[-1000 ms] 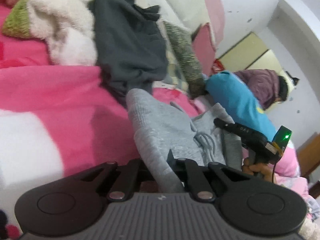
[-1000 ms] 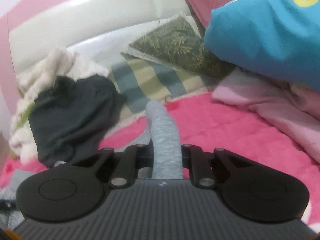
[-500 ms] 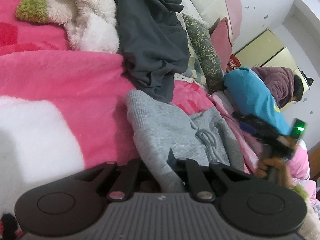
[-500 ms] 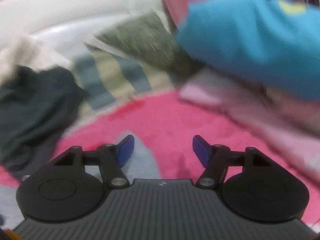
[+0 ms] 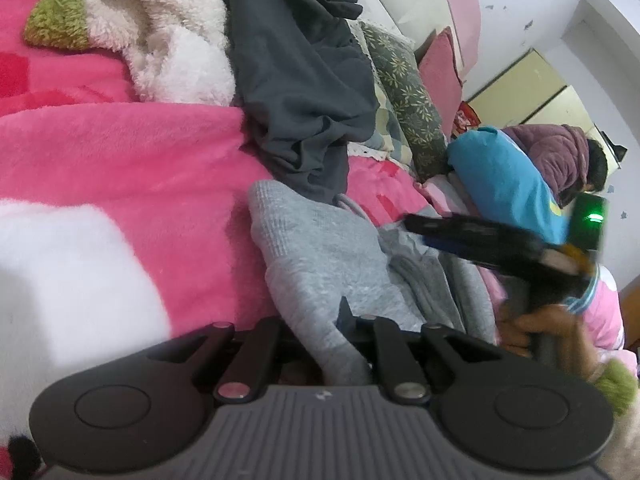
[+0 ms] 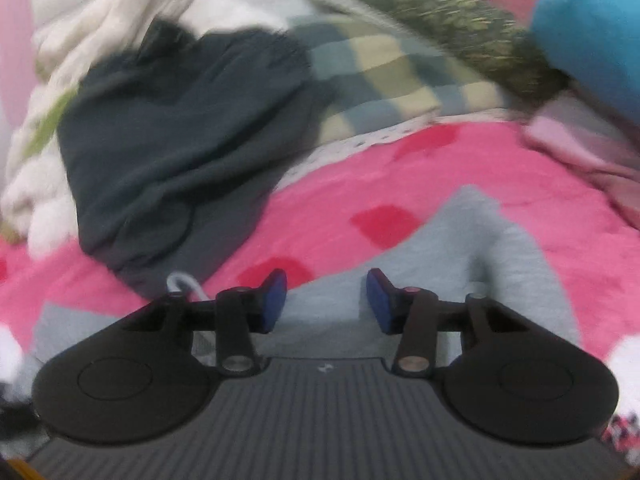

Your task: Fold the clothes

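A light grey sweatshirt (image 5: 320, 248) lies crumpled on the pink blanket (image 5: 120, 152). My left gripper (image 5: 348, 320) pinches a raised fold of it; its jaws are starting to open, but the cloth is still caught between them. In the left wrist view my right gripper (image 5: 424, 228) is a blurred shape over the sweatshirt's right side, held by a hand (image 5: 536, 328). In its own view, the right gripper (image 6: 326, 300) hovers over the grey sweatshirt (image 6: 480, 248). Its blue pads stand apart and are closing, with nothing pinched between them.
A dark grey garment (image 5: 296, 80) lies heaped just beyond the sweatshirt, beside a fluffy white and green one (image 5: 160, 40). Patterned pillows (image 5: 408, 88) and a blue cushion (image 5: 504, 184) line the headboard. A person in purple (image 5: 560, 160) is at the far right.
My right gripper has let go of the grey fold it held upright, opened, and swung left over the sweatshirt. The left gripper keeps its hold in about the same place.
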Demonstrator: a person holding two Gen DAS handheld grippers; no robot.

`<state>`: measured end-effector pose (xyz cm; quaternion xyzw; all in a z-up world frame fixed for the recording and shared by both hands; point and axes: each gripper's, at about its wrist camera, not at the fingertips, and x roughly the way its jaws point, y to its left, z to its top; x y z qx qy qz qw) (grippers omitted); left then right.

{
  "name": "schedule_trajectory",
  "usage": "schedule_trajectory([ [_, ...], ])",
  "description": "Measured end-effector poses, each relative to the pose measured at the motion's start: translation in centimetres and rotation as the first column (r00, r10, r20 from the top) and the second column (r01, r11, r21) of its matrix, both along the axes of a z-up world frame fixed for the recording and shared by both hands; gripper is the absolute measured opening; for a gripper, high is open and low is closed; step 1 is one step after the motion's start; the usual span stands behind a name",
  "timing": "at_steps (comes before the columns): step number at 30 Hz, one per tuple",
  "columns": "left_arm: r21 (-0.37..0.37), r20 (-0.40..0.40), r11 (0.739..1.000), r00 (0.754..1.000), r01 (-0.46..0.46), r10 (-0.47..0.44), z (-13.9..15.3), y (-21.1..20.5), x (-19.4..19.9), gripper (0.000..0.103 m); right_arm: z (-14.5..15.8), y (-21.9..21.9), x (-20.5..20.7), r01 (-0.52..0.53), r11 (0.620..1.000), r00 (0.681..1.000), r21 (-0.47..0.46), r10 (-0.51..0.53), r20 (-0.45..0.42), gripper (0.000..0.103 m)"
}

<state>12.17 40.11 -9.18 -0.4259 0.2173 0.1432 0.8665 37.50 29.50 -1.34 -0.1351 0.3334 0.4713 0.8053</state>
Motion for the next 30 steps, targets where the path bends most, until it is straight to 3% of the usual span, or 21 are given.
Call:
schedule_trajectory([
  [2, -0.025, 0.013, 1.0, 1.0, 0.006, -0.006, -0.1, 0.3, -0.2, 0.013, 2.1, -3.0, -0.1, 0.058, 0.998, 0.998, 0.039, -0.058, 0.0, 0.044],
  [5, -0.046, 0.028, 0.999, 1.0, -0.004, 0.006, 0.0, 0.6, -0.6, 0.016, 6.0, -10.8, -0.4, 0.153, 0.979, 0.988, 0.131, -0.152, -0.022, 0.045],
  [10, -0.096, 0.066, 0.995, 0.997, -0.035, 0.041, 0.0, 1.0, -1.4, 0.024, 10.2, -25.7, -5.3, 0.347, 0.914, 0.938, 0.213, -0.341, -0.066, 0.046],
  [15, -0.089, 0.086, 0.992, 0.992, -0.09, 0.097, 0.4, 0.7, -2.2, 0.031, 10.5, -38.1, -13.3, 0.495, 0.833, 0.869, 0.247, -0.478, -0.131, 0.047],
  [19, -0.034, 0.115, 0.976, 0.969, -0.216, 0.219, 1.1, 0.6, -3.8, 0.046, 9.7, -47.2, -19.6, 0.591, 0.758, 0.807, 0.278, -0.562, -0.182, 0.048],
  [22, -0.001, 0.121, 0.961, 0.954, -0.275, 0.273, 1.4, 0.7, -4.6, 0.047, 8.7, -52.4, -23.4, 0.657, 0.695, 0.754, 0.292, -0.614, -0.233, 0.048],
  [25, 0.009, 0.112, 0.967, 0.961, -0.255, 0.252, 1.1, 0.6, -4.3, 0.049, 8.1, -55.9, -26.0, 0.696, 0.657, 0.718, 0.291, -0.65, -0.25, 0.049],
  [28, 0.024, 0.121, 0.974, 0.968, -0.225, 0.22, 1.3, 0.2, -3.9, 0.057, 8.0, -56.4, -26.6, 0.69, 0.665, 0.723, 0.286, -0.651, -0.232, 0.052],
  [30, 0.015, 0.133, 0.979, 0.971, -0.203, 0.199, 1.3, 0.0, -3.7, 0.058, 8.3, -55.5, -25.7, 0.663, 0.689, 0.748, 0.294, -0.623, -0.229, 0.055],
])
